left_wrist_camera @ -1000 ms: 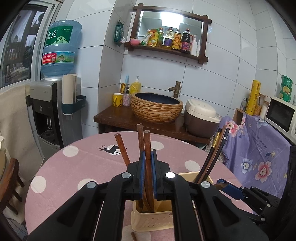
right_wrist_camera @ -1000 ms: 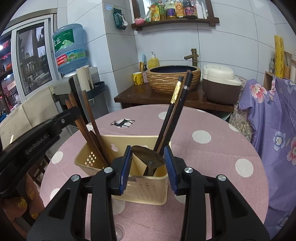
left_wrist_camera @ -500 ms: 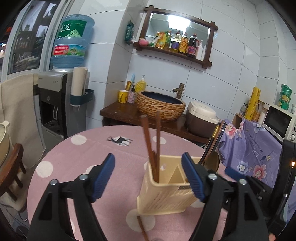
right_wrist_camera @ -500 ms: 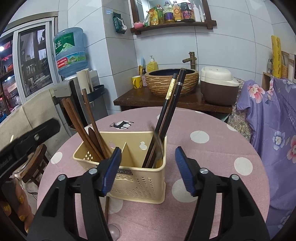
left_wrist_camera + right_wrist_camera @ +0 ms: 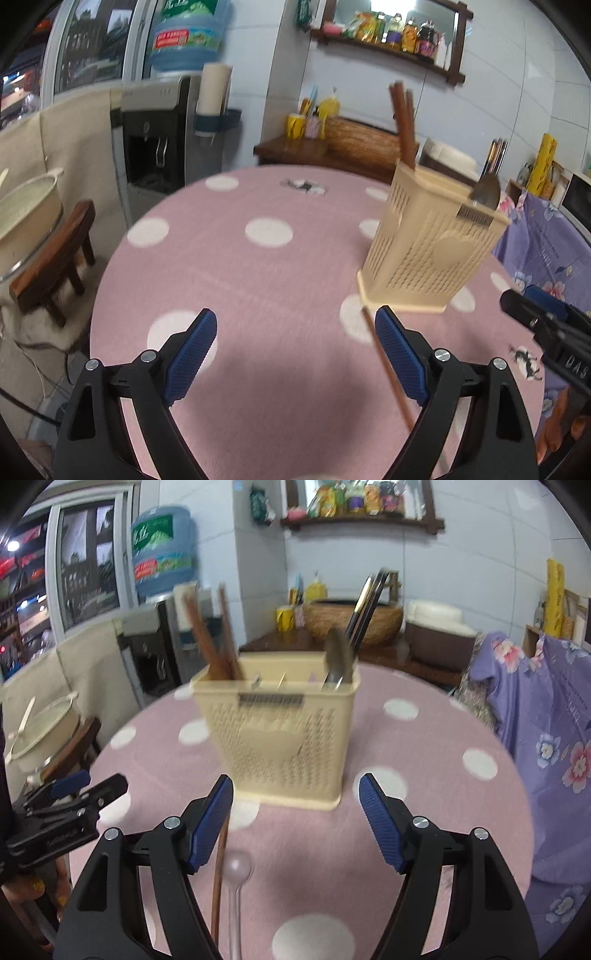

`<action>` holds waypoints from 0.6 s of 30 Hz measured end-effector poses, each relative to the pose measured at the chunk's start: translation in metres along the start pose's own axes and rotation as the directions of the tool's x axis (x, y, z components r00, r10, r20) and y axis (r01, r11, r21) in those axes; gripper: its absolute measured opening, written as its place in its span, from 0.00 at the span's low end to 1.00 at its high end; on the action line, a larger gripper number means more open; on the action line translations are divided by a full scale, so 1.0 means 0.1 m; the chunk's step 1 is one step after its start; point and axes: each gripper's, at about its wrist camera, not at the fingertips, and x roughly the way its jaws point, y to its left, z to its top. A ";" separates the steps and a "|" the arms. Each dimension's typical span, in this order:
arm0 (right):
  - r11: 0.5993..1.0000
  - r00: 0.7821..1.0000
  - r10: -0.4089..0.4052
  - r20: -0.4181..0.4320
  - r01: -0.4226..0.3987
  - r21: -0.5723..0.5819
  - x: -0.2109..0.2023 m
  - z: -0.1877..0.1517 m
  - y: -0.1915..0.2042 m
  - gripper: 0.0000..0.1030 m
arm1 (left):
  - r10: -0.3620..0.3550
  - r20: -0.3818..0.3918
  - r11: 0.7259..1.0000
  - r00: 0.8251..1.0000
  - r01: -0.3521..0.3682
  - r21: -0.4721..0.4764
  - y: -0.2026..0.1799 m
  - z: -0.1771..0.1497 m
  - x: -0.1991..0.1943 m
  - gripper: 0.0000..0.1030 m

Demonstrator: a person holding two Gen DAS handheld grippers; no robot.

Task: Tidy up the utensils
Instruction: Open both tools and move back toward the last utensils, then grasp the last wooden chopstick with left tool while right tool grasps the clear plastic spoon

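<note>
A cream slotted utensil holder [image 5: 280, 734] stands on the pink dotted table [image 5: 424, 830]; it also shows in the left wrist view [image 5: 428, 251]. It holds brown wooden chopsticks [image 5: 208, 635], dark chopsticks [image 5: 365, 605] and a metal spoon [image 5: 338, 657]. One brown chopstick [image 5: 219, 871] and a clear spoon [image 5: 236, 882] lie on the table before it. My right gripper [image 5: 295, 819] is open and empty, just short of the holder. My left gripper [image 5: 295, 354] is open and empty; the loose chopstick [image 5: 388, 369] lies by its right finger.
A water dispenser [image 5: 159, 140] and a wooden stool [image 5: 55, 254] stand left of the table. A wooden counter with a woven basin [image 5: 351, 620] and a rice cooker [image 5: 436, 627] is behind. Purple floral cloth [image 5: 546, 720] covers something at the right.
Both grippers opened, releasing the brown chopsticks and the spoon into the holder, and drew back and down toward the near table edge. The left one swung left.
</note>
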 end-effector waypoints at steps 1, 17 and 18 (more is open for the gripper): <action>1.000 1.000 0.010 -0.030 -0.010 -0.008 0.07 -0.09 0.05 0.69 | 0.008 -0.006 1.000 1.000 -0.008 -0.003 0.02 -0.05 0.00 0.83; 0.997 0.965 0.074 -0.252 -0.075 0.006 0.34 -0.83 0.21 0.41 | -0.003 -0.050 1.000 0.999 0.002 -0.021 0.07 -0.30 0.02 0.79; 0.997 0.963 0.074 -0.259 -0.078 -0.004 0.34 -0.86 0.24 0.38 | -0.004 -0.051 1.000 0.999 0.003 -0.021 0.06 -0.31 0.02 0.79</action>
